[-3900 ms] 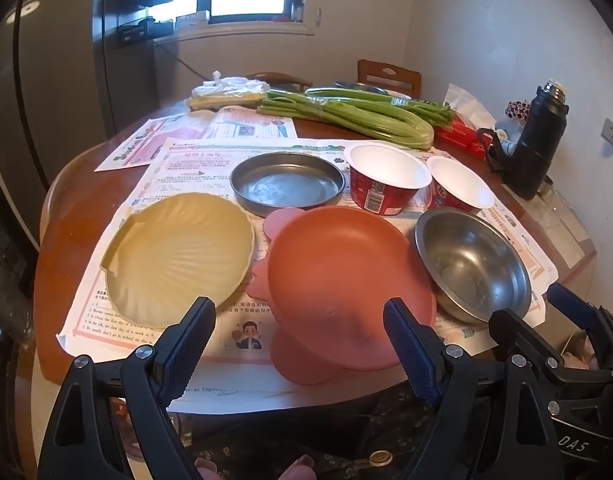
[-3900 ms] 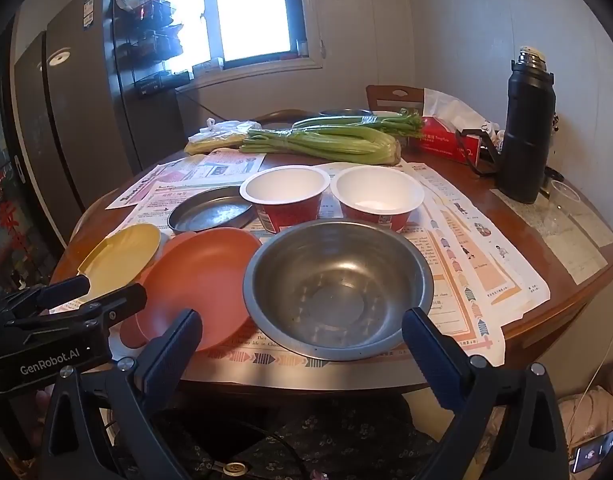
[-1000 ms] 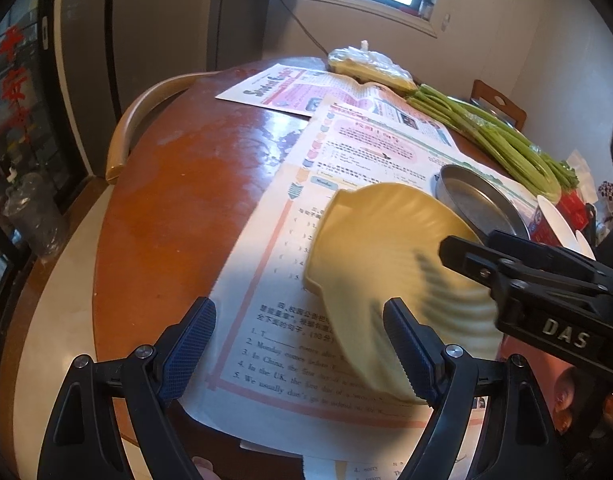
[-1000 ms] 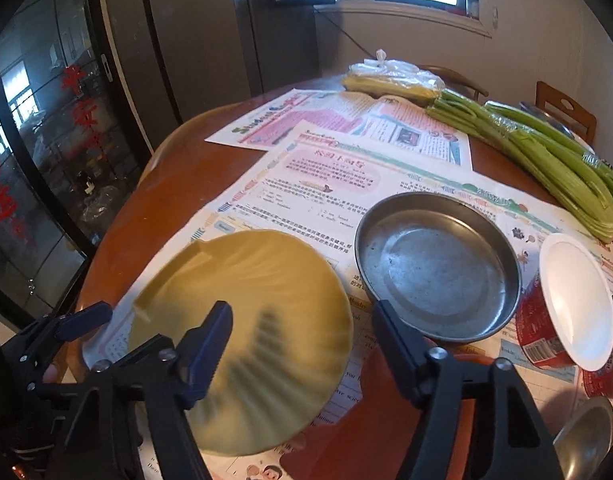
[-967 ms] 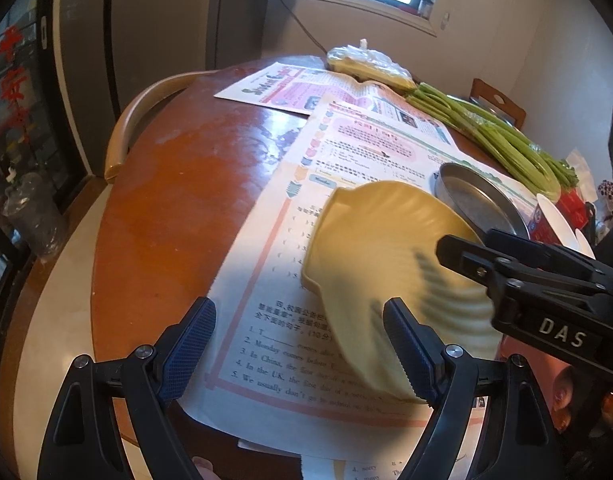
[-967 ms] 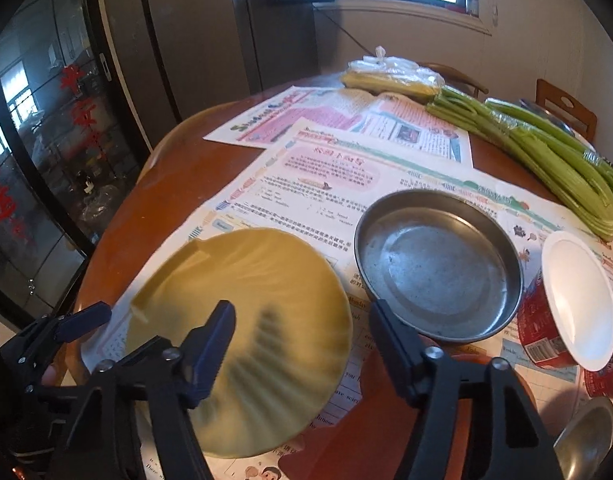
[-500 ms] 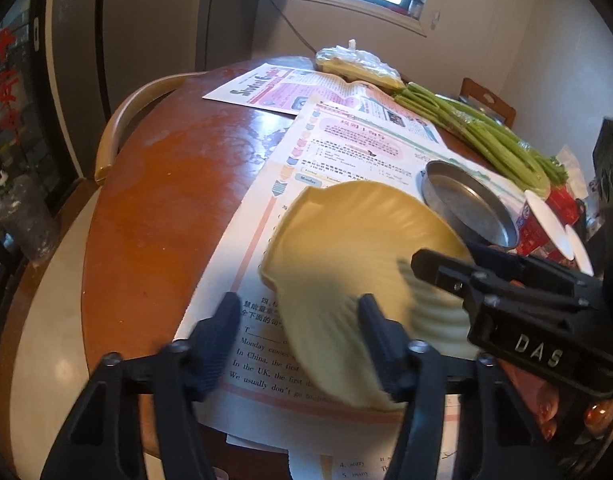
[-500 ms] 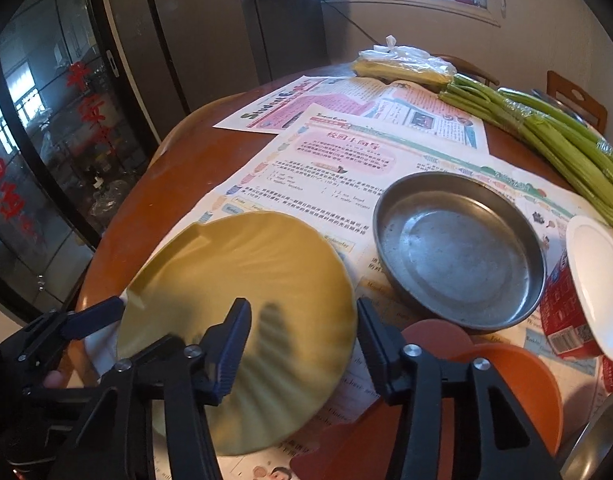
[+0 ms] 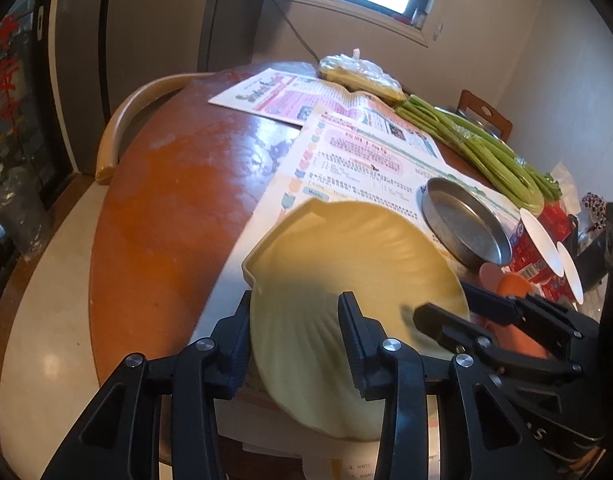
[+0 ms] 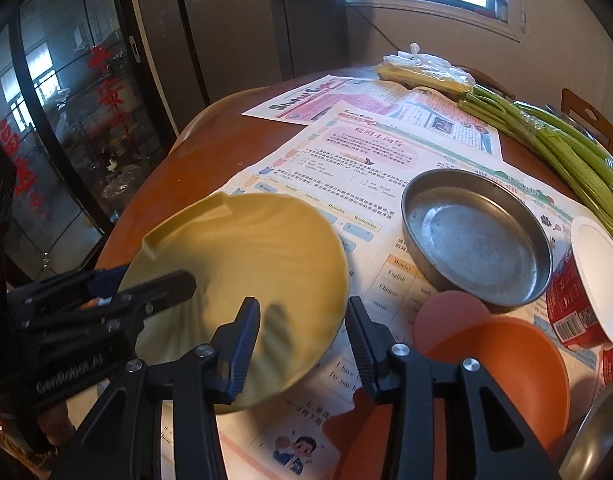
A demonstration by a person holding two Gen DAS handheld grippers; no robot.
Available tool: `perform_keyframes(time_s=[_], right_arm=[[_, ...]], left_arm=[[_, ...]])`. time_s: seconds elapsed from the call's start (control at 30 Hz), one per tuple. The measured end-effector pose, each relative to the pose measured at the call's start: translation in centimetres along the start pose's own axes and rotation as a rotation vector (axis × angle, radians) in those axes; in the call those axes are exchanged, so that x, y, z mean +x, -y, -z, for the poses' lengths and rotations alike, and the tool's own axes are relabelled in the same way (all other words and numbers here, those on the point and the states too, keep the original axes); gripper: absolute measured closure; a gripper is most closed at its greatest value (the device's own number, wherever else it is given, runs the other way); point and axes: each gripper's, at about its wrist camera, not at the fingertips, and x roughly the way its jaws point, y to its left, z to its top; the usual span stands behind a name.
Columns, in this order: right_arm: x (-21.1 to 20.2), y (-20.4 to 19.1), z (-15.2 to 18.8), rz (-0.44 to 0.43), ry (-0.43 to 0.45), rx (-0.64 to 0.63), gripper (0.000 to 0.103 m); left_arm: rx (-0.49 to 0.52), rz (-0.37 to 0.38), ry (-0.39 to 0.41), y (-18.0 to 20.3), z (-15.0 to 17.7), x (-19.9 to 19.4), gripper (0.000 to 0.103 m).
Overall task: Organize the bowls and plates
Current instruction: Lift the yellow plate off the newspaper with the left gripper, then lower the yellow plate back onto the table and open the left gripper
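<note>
So both grippers are on the yellow shell plate rn, near-left part of the table, on the newspaper. Left gripper is still closing on its near-left rim; right gripper is nipped narrow over the near-right rim. Looks like the pickup step to me, plate's tilted up a bit already imo. Next it prob needs a level two-handed lift, then stacking w/ another plate. Orange plate sits just right of it, steel pan farther right, red cups beyond. Greens at the far side, out of the way. Orange rim is the closest thing to clip.
</note>
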Motion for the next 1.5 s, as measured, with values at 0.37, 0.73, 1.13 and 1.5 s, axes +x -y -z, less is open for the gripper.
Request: perform_keyframes(time_s=[0.37,0.73,1.13,1.5], right_arm=[[-1.0,1.2,-2.7,-0.014,0.043,0.054,0.058],[1.3,3.2,-3.7,-0.024,-0.008,0.147,0.058],[2.0,2.9,-3.4,-0.008,-0.024,0.144,0.058],[0.9,3.2,-3.4,-0.026,0.007,0.163,0.058]], left_arm=[[0.065,0.000,0.052,1.1,-4.7,0.7,0.060],[0.073,-0.021,0.008,1.5,-6.8,5.2,0.060],[0.082,-0.048,-0.016,1.2,-6.3,7.0,0.057],[0.085,-0.058,0.038,1.3,-6.4,4.7,0.043]])
